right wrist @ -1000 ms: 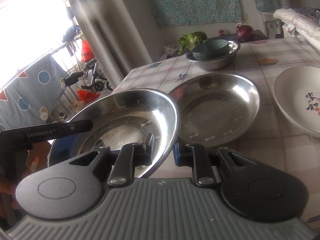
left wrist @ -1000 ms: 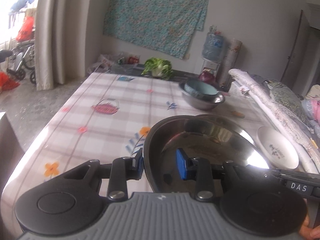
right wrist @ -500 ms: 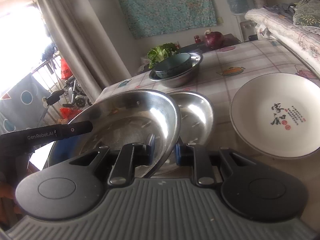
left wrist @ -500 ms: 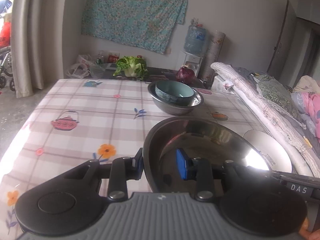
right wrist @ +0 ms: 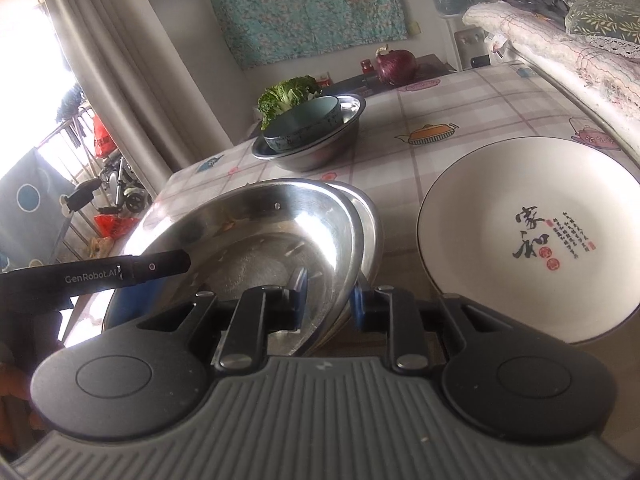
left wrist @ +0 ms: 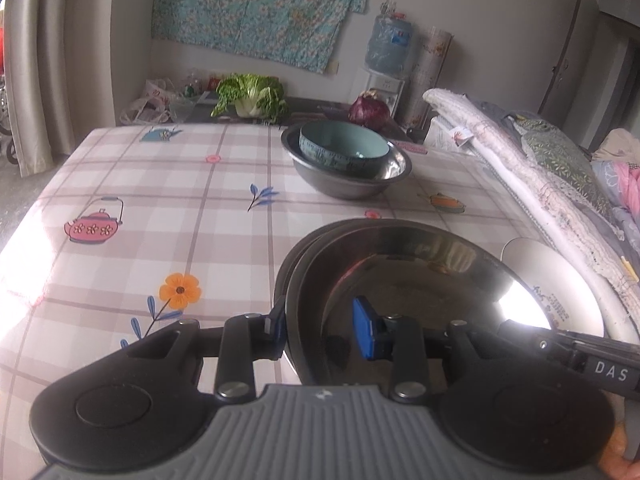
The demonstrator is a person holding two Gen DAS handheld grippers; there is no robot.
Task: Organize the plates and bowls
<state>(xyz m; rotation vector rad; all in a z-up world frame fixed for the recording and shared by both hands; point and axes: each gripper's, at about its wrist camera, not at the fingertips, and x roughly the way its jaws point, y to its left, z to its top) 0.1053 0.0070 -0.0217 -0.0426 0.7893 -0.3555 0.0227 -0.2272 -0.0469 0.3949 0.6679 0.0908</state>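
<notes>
The bench, under its checked cloth, stretched ahead of both hand-held grippers. On it, well ahead of them, a steel bowl already carried a teal bowl nested inside, so that pairing looked done. Just to the right of the right hand-held gripper a white plate with dark lettering lay alone on the cloth, not yet stacked with anything.

Directly ahead of both grippers a steel plate was carried tilted, its far edge overlapping a second steel plate that lay underneath on the bench. The left hand-held gripper pinched the carried plate's near rim from one side, one pad outside and one inside; the right pinched the opposite rim the same way, though I could not tell whether its pads pressed fully.

By my judgement the metal plates were close to stacked, leaving the lowering, the release, and then the white plate.
</notes>
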